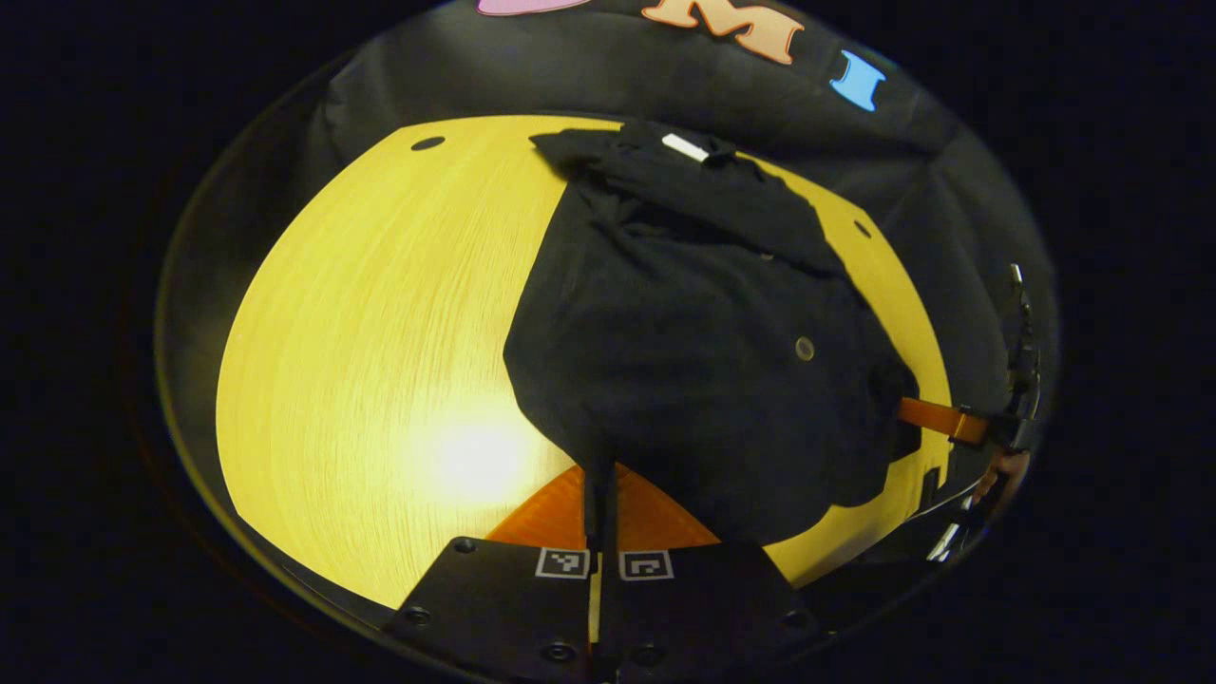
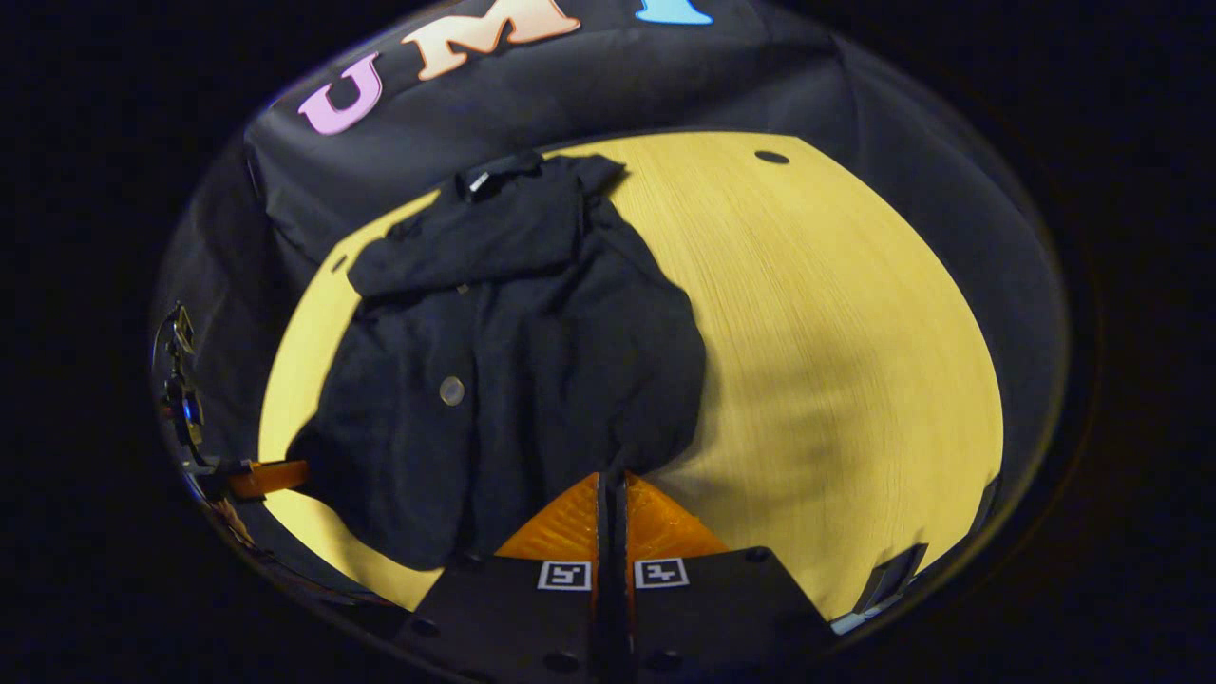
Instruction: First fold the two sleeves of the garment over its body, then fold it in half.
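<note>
Gripping the garment's (image 1: 703, 361) hem, both the left gripper (image 1: 600, 475) and right gripper (image 2: 613, 480) are clenched on cloth. Sleeves look folded; half-fold step in hand. Next: carry hem toward collar (image 1: 665, 157).

Garment (image 1: 703, 351) hem — hidden behind jaws.

Recording booth (cloth wall (image 1: 589, 66), wooden table (image 1: 380, 332))

Yellow wooden table (image 1: 380, 361), small dark holes (image 1: 427, 143)
</note>
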